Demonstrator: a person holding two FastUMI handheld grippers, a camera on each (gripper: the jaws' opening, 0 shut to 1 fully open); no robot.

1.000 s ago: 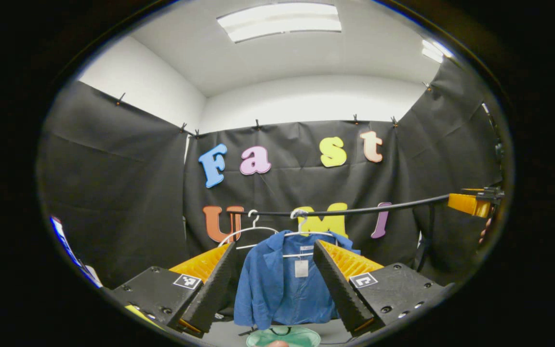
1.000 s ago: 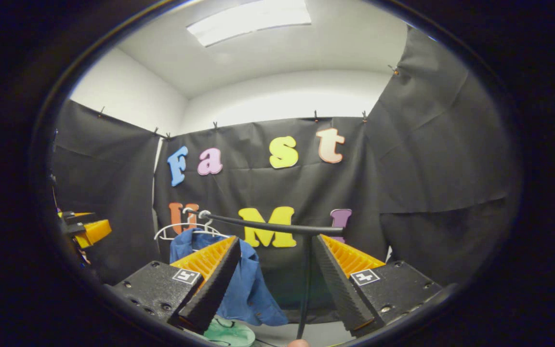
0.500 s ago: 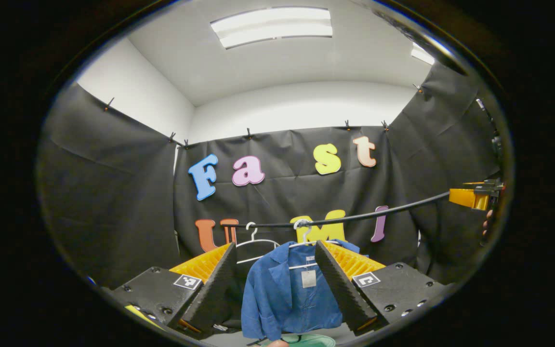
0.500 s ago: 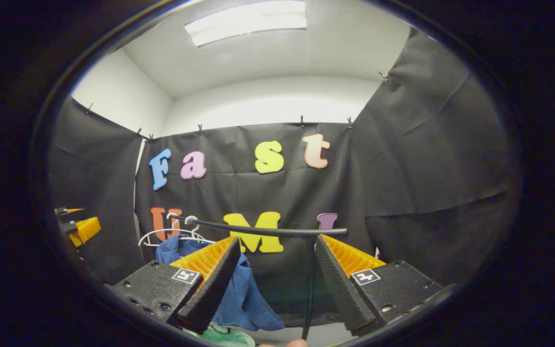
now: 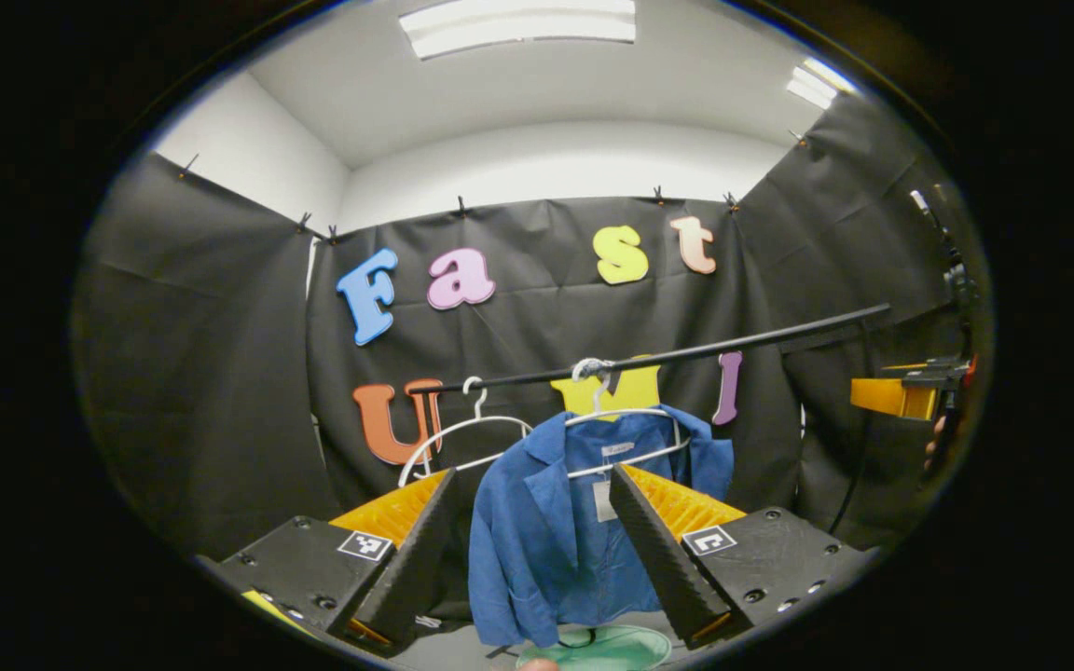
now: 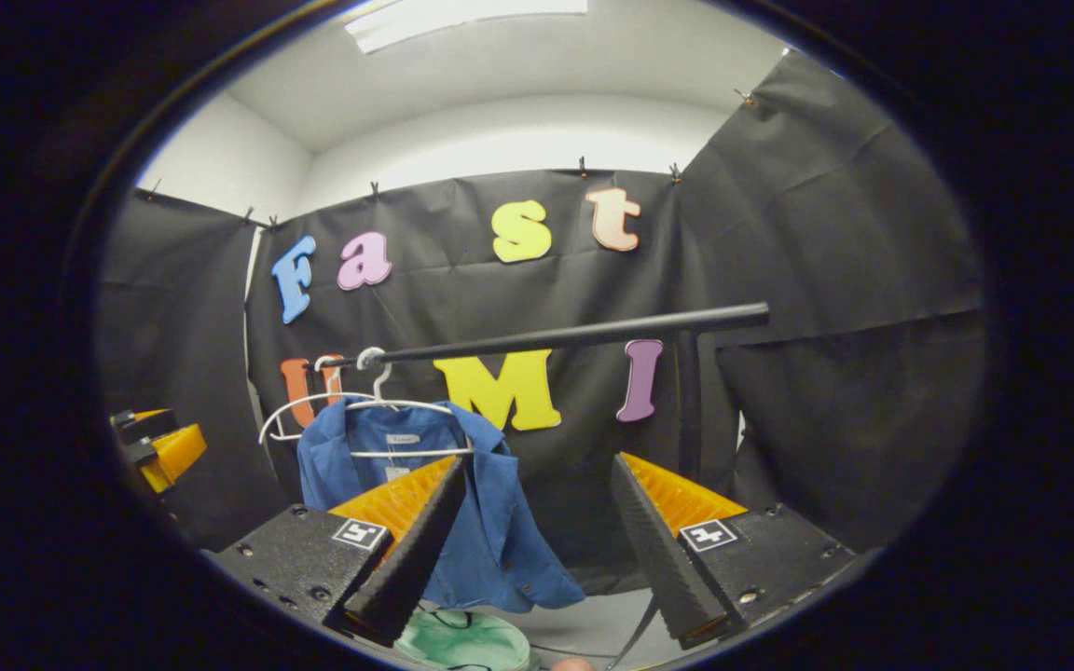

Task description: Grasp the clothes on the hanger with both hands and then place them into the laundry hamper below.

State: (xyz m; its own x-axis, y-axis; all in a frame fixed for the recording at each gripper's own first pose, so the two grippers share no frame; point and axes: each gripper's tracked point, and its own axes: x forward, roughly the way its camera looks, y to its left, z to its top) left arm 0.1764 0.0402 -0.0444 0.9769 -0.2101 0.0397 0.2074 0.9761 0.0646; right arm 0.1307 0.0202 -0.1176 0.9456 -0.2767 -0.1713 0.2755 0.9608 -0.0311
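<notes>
A blue shirt (image 5: 556, 531) hangs on a white hanger (image 5: 626, 415) from a black rail (image 5: 686, 352). My left gripper (image 5: 532, 531) is open, short of the shirt, which shows between its fingers. In the right gripper view the blue shirt (image 6: 490, 540) hangs left of centre, partly behind the left finger of my open right gripper (image 6: 532, 531), on the black rail (image 6: 574, 334). A green laundry hamper (image 5: 607, 648) sits below the shirt; the same green laundry hamper (image 6: 462, 638) shows at the bottom edge. The right gripper (image 5: 896, 396) also shows far right, the left gripper (image 6: 159, 447) far left.
An empty white hanger (image 5: 458, 433) hangs left of the shirt on the rail. The rail's upright post (image 6: 689, 401) stands right of centre in the right gripper view. Black cloth walls close the booth on three sides.
Both views have dropped and come closer: the rail and shirt now sit higher and larger. Both grippers stay open.
</notes>
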